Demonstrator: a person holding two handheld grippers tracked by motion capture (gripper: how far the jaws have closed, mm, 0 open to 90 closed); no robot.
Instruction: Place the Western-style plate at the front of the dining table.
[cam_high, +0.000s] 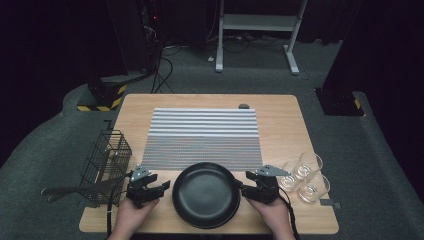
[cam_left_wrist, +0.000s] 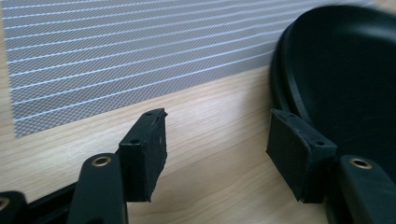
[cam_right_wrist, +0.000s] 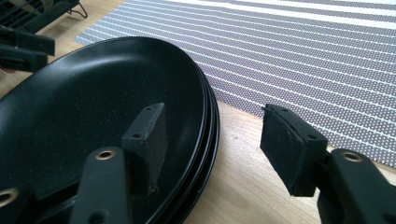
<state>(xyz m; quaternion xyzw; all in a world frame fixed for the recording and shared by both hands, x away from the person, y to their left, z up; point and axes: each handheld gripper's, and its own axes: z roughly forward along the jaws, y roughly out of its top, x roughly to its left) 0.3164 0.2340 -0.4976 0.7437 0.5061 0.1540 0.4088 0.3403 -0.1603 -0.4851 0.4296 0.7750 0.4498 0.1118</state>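
Stack of black plates (cam_high: 206, 194) at the near middle of the wooden table (cam_high: 280, 125), just in front of the near edge of the grey striped mat (cam_high: 202, 137). Seen from the right gripper view, at least three rims layered one on another (cam_right_wrist: 208, 116).

Left gripper (cam_high: 159, 189) held in the left hand (cam_high: 132, 215), just beside the left rim of the stack. Jaws apart, nothing clamped: in the left gripper view, bare table between the pads, one pad (cam_left_wrist: 299, 154) close against the plates' rim (cam_left_wrist: 280, 74), the other (cam_left_wrist: 144, 149) over the wood. Touching the rim or just short of it: cannot tell.

Right gripper (cam_high: 243, 187) held in the right hand (cam_high: 272, 212), at the right rim of the stack. Jaws apart and straddling the rim: in the right gripper view, one pad (cam_right_wrist: 148, 140) over the inside of the top plate, the other (cam_right_wrist: 289, 149) outside, over the table. Clear gap between outer pad and rim, so no grip on the plates.

Wire basket (cam_high: 106, 157) at the left edge of the table, with cutlery handles (cam_high: 75, 190) sticking out past its near side. Three clear glasses (cam_high: 306, 176) grouped near the right edge, just beyond the right gripper.
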